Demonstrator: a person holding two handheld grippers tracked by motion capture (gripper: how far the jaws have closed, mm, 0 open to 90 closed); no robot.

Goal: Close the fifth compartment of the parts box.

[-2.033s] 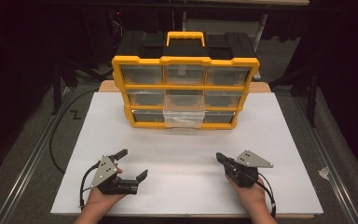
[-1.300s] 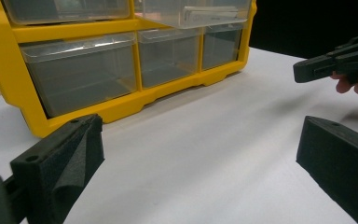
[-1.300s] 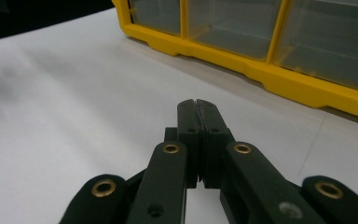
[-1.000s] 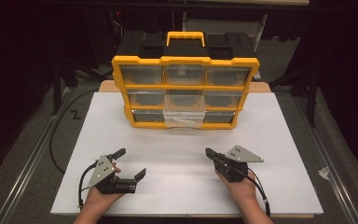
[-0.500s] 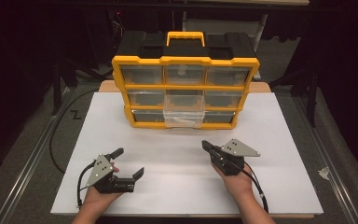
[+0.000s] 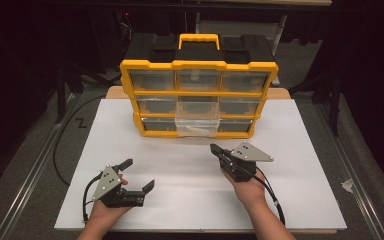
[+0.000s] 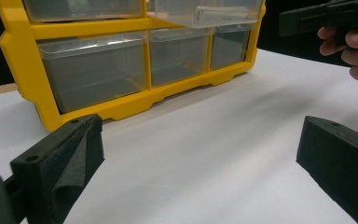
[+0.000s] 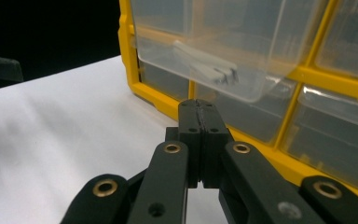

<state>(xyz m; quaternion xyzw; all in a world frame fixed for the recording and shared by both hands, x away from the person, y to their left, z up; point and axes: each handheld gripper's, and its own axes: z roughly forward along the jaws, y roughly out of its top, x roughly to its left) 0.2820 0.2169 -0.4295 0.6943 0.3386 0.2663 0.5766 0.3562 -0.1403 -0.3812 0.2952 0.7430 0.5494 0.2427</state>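
Note:
A yellow organizer (image 6: 198, 93) with clear drawers stands at the back middle of the white table top (image 6: 300, 165). Its middle drawer (image 6: 197, 120) sticks out toward me. My right gripper (image 6: 214, 147) is shut with nothing in it, a short way in front of that drawer and apart from it. In the right gripper view the closed jaws (image 8: 200, 116) point at the protruding drawer (image 8: 205, 56). My left gripper (image 6: 140, 173) rests open near the front left. In the left gripper view its wide-apart jaws (image 7: 200, 154) face the organizer's lower drawers (image 7: 98, 77).
A black case with a yellow handle (image 6: 199, 40) sits on top of or behind the organizer. Cables (image 6: 270, 192) trail from the grippers toward the front edge. A metal rail (image 6: 35, 170) runs along the table's left side. A white scrap (image 6: 347, 185) lies at the right.
My right gripper has moved forward and left toward the organizer's protruding drawer, staying shut. The left gripper has barely moved and stays open.

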